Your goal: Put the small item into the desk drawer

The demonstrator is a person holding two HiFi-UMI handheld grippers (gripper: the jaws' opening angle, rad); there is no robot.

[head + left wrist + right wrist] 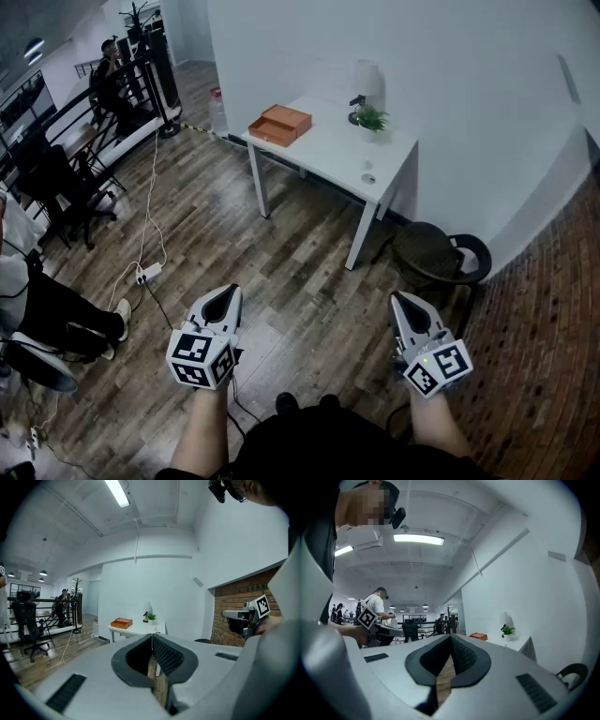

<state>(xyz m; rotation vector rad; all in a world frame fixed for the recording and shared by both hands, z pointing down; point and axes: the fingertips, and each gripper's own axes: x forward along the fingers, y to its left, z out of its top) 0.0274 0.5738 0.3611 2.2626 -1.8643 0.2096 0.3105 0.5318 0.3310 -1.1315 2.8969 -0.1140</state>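
On the table (pixel 323 150) against the wall, a drawer box (pixel 279 124) lies left, a plant (pixel 372 119) at the back, a small item (pixel 368 178) front right; a chair (pixel 439 253) stands right of it.

The floor (pixel 300 272) is matt wood plank, the table (pixel 328 141) smooth matt white, the brick wall (pixel 229 602) rough.
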